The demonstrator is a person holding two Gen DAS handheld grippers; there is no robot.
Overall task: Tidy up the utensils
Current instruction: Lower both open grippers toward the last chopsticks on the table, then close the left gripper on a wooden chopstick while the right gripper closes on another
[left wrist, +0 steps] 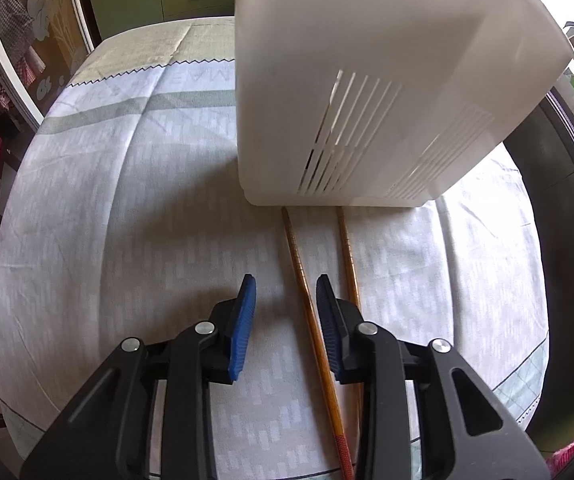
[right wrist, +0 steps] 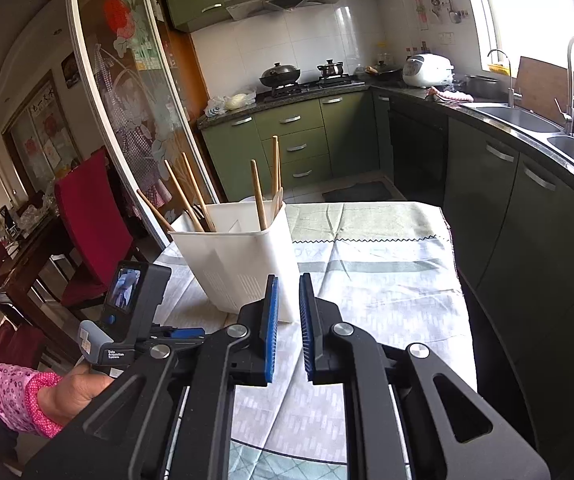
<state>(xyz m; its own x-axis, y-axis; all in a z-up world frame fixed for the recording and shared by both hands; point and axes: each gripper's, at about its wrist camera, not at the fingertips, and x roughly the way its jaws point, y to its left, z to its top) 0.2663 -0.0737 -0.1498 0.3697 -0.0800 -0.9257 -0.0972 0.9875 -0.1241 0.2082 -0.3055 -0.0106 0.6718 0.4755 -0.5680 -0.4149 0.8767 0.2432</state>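
A white slotted utensil holder [left wrist: 367,92] stands on the clothed table just ahead of my left gripper [left wrist: 285,286]. Two brown chopsticks [left wrist: 307,296] lie on the cloth and run from the holder's base toward me; one passes between the open blue pads, the other [left wrist: 349,256] lies just right of them. The left gripper is open and holds nothing. In the right wrist view the holder [right wrist: 243,264] has several chopsticks [right wrist: 258,196] standing in its compartments. My right gripper [right wrist: 288,280] hovers in front of it, jaws narrowly apart and empty.
The left hand-held device [right wrist: 127,312] and a hand in a pink sleeve [right wrist: 19,396] show at the lower left. A red chair [right wrist: 87,224] stands left of the table. Green cabinets [right wrist: 295,144] and a counter with a sink [right wrist: 515,114] run along the right.
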